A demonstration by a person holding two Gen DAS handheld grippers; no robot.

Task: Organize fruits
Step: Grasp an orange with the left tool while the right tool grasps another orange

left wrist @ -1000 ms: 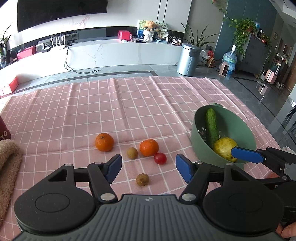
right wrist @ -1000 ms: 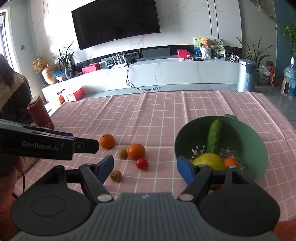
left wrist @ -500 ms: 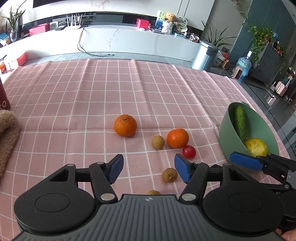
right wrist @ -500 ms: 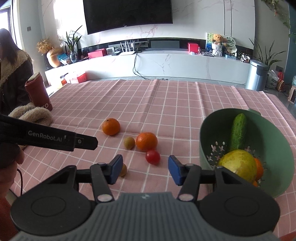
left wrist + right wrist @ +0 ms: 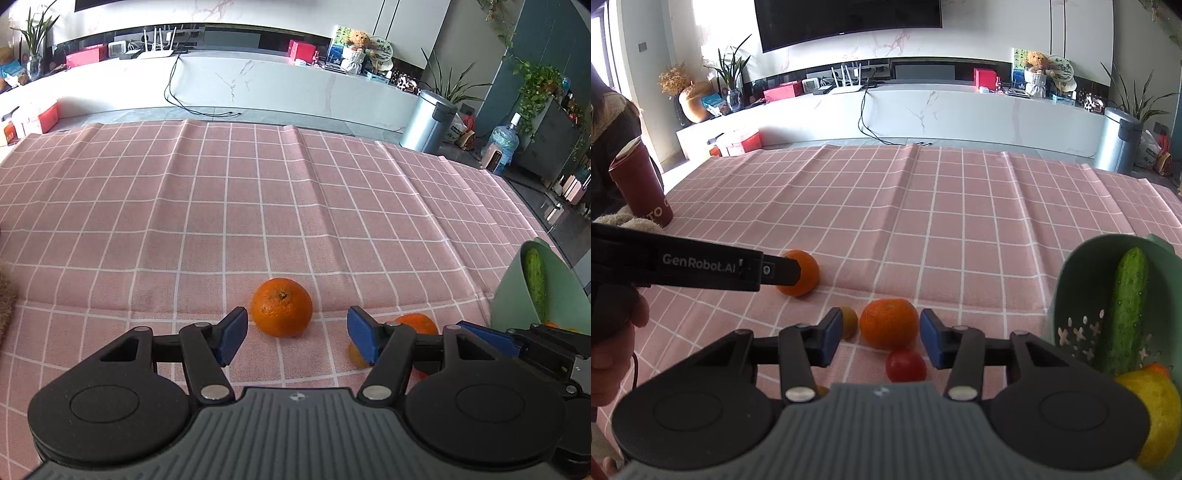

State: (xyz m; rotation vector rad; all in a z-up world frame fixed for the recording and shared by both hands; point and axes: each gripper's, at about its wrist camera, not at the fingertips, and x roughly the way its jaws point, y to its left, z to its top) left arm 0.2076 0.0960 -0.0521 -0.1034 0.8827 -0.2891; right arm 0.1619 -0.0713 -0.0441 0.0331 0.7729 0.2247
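The tabletop (image 5: 960, 206), under a pink checked cloth, carries a green bowl (image 5: 1082, 266) at its right edge holding a cucumber (image 5: 1126, 314) and a yellow fruit (image 5: 1160, 406). The left claw (image 5: 295, 334) stands wide with nothing held, an orange (image 5: 281, 312) between its tips. The right claw (image 5: 881, 339) is likewise wide and holds nothing, with a second orange (image 5: 888, 323) between its tips and a small red tomato (image 5: 905, 365) just in front of that orange.

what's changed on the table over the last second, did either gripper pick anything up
Neither has. The left gripper moved forward, open, and now frames the far-left orange without touching it. The right gripper also advanced, open, toward the second orange and cherry tomato. All fruit on the cloth and the green colander with its cucumber stayed put.
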